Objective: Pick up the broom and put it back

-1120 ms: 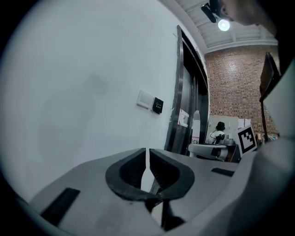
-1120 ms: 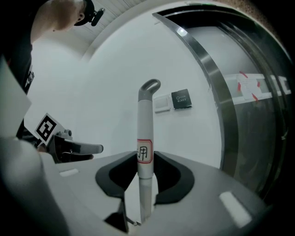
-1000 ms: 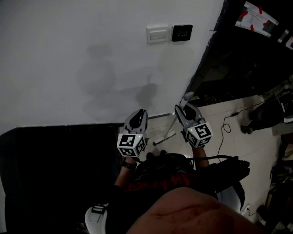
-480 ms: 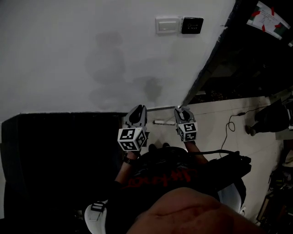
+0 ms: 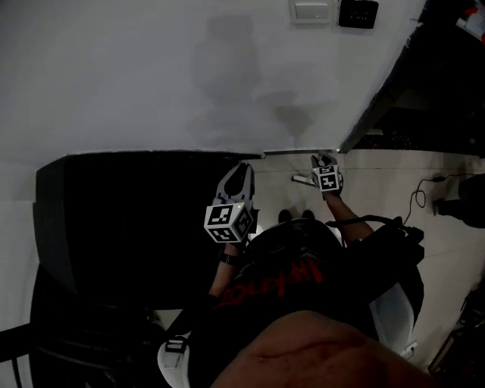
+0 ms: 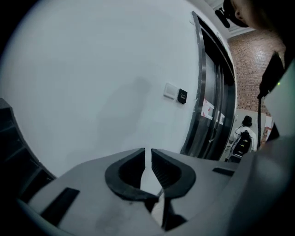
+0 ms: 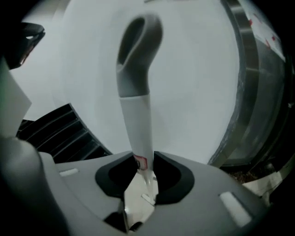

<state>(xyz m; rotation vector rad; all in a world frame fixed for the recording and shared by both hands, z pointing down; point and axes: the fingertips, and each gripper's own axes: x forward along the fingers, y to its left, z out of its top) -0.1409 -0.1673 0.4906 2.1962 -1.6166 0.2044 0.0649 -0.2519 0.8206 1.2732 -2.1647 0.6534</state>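
Note:
The broom's white handle (image 7: 137, 115) rises from between the pads of my right gripper (image 7: 144, 161), which is shut on it. Its grey looped grip (image 7: 136, 50) stands upward against the white wall. In the head view my right gripper (image 5: 322, 161) is low, near the foot of the wall, and a short white piece of the broom (image 5: 301, 179) shows beside it on the floor. My left gripper (image 5: 242, 173) is held higher and to the left, beside the black ribbed unit. Its jaws (image 6: 148, 159) are shut with nothing between them.
A black ribbed unit (image 5: 129, 220) stands against the wall at the left. A white switch (image 5: 312, 10) and a black panel (image 5: 358, 13) hang on the wall. A dark metal door frame (image 6: 212, 101) lies to the right, and a cable (image 5: 420, 198) runs over the tiled floor.
My right gripper has sunk toward the floor by the wall, carrying the broom handle with it. The left gripper has shifted slightly forward and down. The head view has tilted lower.

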